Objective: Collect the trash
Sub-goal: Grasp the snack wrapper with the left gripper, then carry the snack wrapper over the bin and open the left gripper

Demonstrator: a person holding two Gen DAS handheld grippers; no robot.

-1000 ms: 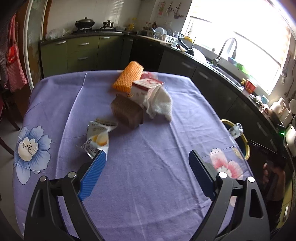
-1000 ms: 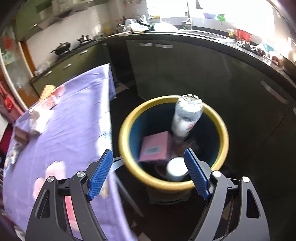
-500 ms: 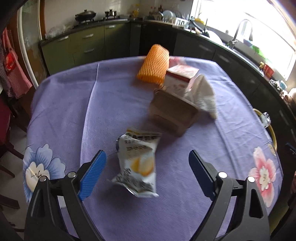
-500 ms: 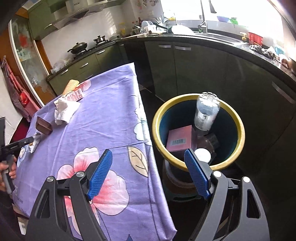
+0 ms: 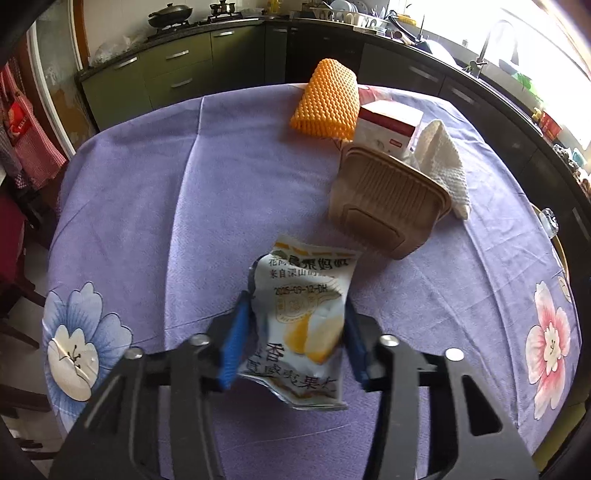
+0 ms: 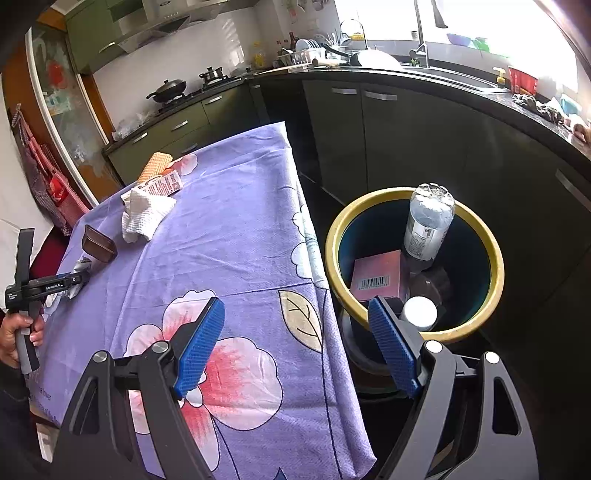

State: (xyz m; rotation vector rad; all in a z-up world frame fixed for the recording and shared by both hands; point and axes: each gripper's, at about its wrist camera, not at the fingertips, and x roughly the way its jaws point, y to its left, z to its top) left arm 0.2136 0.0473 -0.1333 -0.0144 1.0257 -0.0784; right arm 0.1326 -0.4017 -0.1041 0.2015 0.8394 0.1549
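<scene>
A purple flowered tablecloth [image 5: 229, 192] covers the table. A wok [image 6: 168, 88] sits on the stove; a faucet [image 6: 421, 33] stands by the bright window.

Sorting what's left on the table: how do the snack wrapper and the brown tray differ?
The wrapper is thin, crumpled, printed white film; the tray is rigid, ribbed, plain brown. The wrapper sits between the closing left tongs, pads against its sides; the tray lies untouched, tipped on its side, against the white cloth. Both are on the purple tablecloth.
</scene>
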